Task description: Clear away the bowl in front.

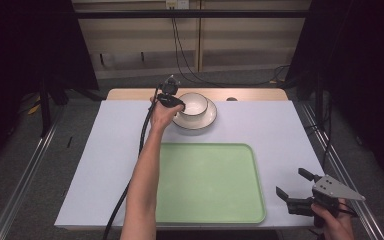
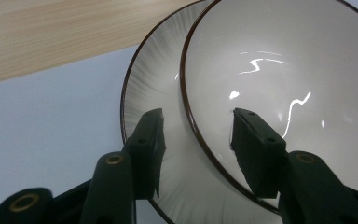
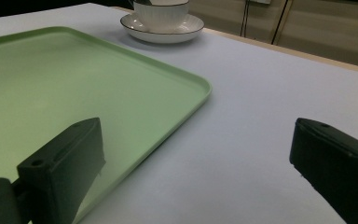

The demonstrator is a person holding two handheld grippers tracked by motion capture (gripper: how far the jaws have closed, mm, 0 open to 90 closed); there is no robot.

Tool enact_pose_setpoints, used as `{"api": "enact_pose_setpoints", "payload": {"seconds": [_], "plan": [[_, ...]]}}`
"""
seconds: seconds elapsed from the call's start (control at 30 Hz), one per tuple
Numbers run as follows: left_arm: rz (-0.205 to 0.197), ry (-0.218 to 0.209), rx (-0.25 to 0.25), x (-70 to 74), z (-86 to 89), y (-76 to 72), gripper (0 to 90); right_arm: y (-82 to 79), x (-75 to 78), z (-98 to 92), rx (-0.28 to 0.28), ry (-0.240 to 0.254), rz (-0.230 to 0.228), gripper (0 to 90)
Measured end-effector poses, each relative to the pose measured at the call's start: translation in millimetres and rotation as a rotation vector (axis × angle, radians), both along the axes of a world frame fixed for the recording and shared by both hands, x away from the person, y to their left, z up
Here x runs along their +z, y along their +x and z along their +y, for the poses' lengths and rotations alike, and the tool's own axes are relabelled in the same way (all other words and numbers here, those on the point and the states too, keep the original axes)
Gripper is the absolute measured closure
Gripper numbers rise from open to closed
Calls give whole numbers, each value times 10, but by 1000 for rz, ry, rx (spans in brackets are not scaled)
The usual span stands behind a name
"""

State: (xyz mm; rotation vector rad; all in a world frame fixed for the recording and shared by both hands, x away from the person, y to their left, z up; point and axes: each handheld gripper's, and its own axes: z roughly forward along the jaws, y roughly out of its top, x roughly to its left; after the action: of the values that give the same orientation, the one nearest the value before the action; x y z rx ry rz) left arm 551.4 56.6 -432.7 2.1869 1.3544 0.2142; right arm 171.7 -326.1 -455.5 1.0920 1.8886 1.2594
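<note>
A white bowl [image 1: 195, 102] with a dark rim stands in a white plate [image 1: 206, 120] at the back of the table. My left gripper [image 1: 180, 102] reaches it from the left. In the left gripper view the jaws of the left gripper [image 2: 198, 116] straddle the rim of the bowl [image 2: 279, 60], one over the plate [image 2: 154, 88], the other inside the bowl. A gap shows on both sides of the rim. My right gripper [image 1: 292, 182] rests open at the front right, with nothing between the jaws of the right gripper [image 3: 198, 135].
A light green tray [image 1: 205, 185] lies in the front middle, beside the right gripper, and the tray [image 3: 74, 79] holds nothing. A pale lilac mat [image 1: 280, 135] covers the table. A wooden strip [image 1: 250, 94] runs along the far edge.
</note>
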Motion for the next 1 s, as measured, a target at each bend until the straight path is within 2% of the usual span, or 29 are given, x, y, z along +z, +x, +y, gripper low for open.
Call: {"api": "enact_pose_setpoints", "payload": {"seconds": [0.03,0.07,0.1,0.13,0.27,0.3,0.4,0.47,0.57,0.6,0.63,0.67,0.73,0.77,0.83,0.9,0.93,1.0], "plan": [[3,0,-7,-5,0,14,586,3,-1,0,0,-1,-2,25],[8,-8,24,0,-11,21,607,5,-2,2,-3,-4,-1,25],[13,-19,25,-2,-7,33,655,8,-2,3,-1,0,-1,25],[26,-11,19,-10,-10,46,683,15,-3,5,2,3,-2,25],[56,-35,46,-59,-20,58,694,14,-4,5,8,3,6,25],[64,-25,53,-68,-23,62,705,14,-7,8,5,-1,5,25],[74,-33,80,-90,-38,72,721,16,-8,10,4,-1,4,25],[89,-74,109,-121,-43,97,748,11,-6,6,7,-1,5,25],[99,-84,102,-135,-22,121,761,11,-6,8,5,1,4,25],[100,-97,118,-135,-21,120,761,10,-5,6,8,-1,5,25],[97,-88,113,-134,-8,124,770,12,-5,9,7,0,3,25],[111,-106,130,-133,-20,127,771,12,-5,7,10,-1,5,25],[106,-96,115,-132,-12,136,773,11,-6,6,8,-4,2,25],[108,-112,132,-136,-14,135,775,10,-7,5,6,-5,-1,25],[101,-106,123,-139,-15,136,775,6,-4,3,3,-5,0,25],[105,-130,147,-147,-19,135,778,3,-4,3,3,-6,0,25],[110,-114,133,-143,6,143,781,1,-4,3,2,-8,1,25],[119,-134,146,-144,6,143,787,1,-4,3,0,-8,0,25]]}}
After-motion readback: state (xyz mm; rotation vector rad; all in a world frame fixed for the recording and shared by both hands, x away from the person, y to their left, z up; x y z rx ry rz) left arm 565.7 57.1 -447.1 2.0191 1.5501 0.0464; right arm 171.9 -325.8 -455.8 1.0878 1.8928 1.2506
